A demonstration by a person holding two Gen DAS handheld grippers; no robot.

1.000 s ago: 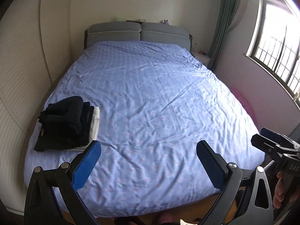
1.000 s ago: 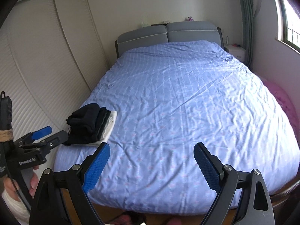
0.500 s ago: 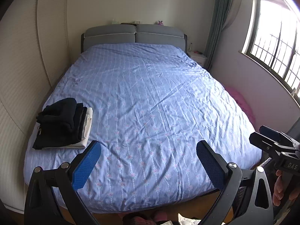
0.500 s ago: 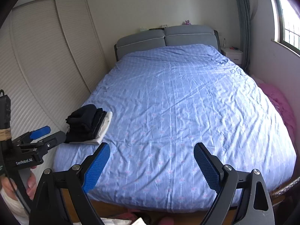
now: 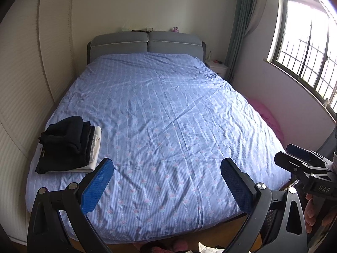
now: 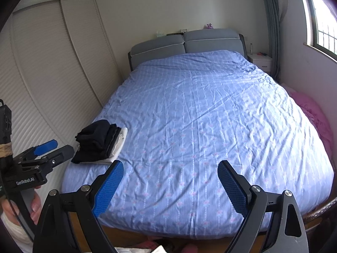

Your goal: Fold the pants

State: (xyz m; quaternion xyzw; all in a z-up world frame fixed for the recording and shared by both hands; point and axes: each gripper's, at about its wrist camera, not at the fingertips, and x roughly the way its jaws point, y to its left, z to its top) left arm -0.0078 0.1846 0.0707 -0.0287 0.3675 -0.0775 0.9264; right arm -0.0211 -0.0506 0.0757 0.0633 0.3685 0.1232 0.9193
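Observation:
A stack of folded pants, dark ones on a white one, lies at the near left corner of the blue bed; it also shows in the right wrist view. My left gripper is open and empty, held off the foot of the bed. My right gripper is open and empty, also off the foot of the bed. Each gripper shows at the edge of the other's view: the right one, the left one.
White slatted wardrobe doors run along the bed's left side. A pink heap lies on the floor right of the bed. A nightstand, a curtain and a window stand at the right. Cloth lies on the floor below the grippers.
Both grippers have drawn back and away from the bed; the bed and the pants stack look smaller and farther. Both stay open and empty.

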